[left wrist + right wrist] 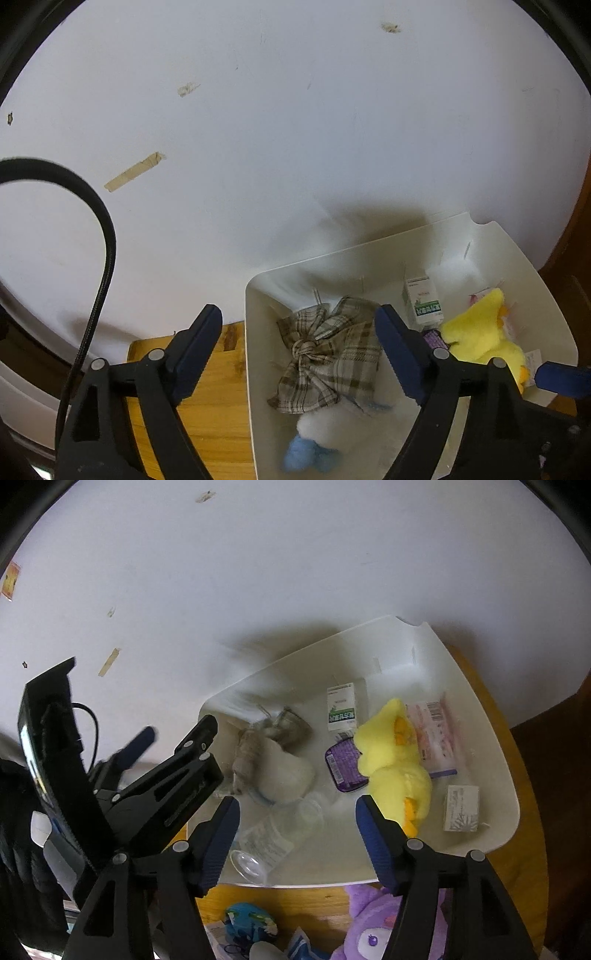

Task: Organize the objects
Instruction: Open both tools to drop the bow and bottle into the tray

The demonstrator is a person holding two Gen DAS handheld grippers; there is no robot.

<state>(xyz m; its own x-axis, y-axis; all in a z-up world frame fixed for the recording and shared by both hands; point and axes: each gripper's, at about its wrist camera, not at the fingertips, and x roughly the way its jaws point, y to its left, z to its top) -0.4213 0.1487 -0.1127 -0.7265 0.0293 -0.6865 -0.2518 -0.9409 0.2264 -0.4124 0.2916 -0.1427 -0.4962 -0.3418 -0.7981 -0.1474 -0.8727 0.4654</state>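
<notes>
Both tongs stand spread wide with nothing between their blue pads: the left gripper (pixel 298 347) hangs over the left end of the white bin (pixel 255 369), the right gripper (pixel 297 834) over its near rim.

Much is hard to make out. In the right wrist view the left side of the bin is smeared by motion blur, so the plaid cloth bow (pixel 328 354) reads there only as a grey-brown smudge. In the left wrist view the white plush with blue feet (pixel 317 435) is out of focus, and its upper part lies under the bow. A clear plastic bottle (pixel 273 838) lies on its side at the near rim, its label too blurred to read.

The white and green box (pixel 341 707) carries print that is too small to read. The pink packet (pixel 434 731) at the right shows a barcode, and the small grey box (pixel 461 808) shows only faint print.

The bin sits on the wooden table (pixel 218 398) against a white wall (pixel 295 129). It also holds a yellow duck plush (pixel 395 760) and a purple tin (pixel 345 768). Near the table's front edge, outside the bin, a purple plush (pixel 373 930) is cut off by the frame.
</notes>
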